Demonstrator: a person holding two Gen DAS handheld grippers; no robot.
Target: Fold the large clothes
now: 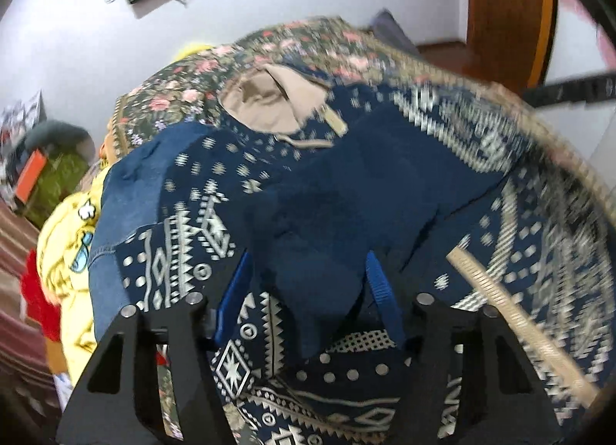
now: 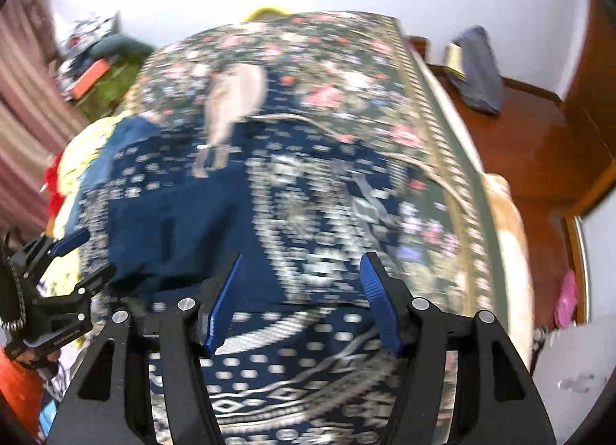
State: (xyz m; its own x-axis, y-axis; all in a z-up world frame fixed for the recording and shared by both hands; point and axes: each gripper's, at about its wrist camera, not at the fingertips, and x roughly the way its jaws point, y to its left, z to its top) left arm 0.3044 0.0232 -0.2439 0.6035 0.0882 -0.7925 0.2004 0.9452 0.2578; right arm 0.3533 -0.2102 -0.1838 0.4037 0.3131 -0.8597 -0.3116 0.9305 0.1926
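Note:
A large navy hooded garment with white geometric patterns point(image 1: 346, 175) lies spread on a floral bedcover point(image 1: 184, 98); its beige hood lining point(image 1: 269, 98) faces up. A plain navy fold of it bulges up between the blue fingers of my left gripper point(image 1: 308, 283), whose jaws stand wide apart. In the right wrist view the same garment point(image 2: 269, 194) is motion-blurred. My right gripper point(image 2: 304, 287) is open and empty just above its near part. The left gripper point(image 2: 77, 252) shows at the left edge, next to the navy fold.
A pile of yellow point(image 1: 73, 244), denim and red clothes lies at the bed's left. Wooden furniture point(image 2: 539, 144) with a grey-blue bag point(image 2: 477, 71) stands at the right. A striped curtain point(image 2: 23, 106) hangs at the left. A white wall is behind.

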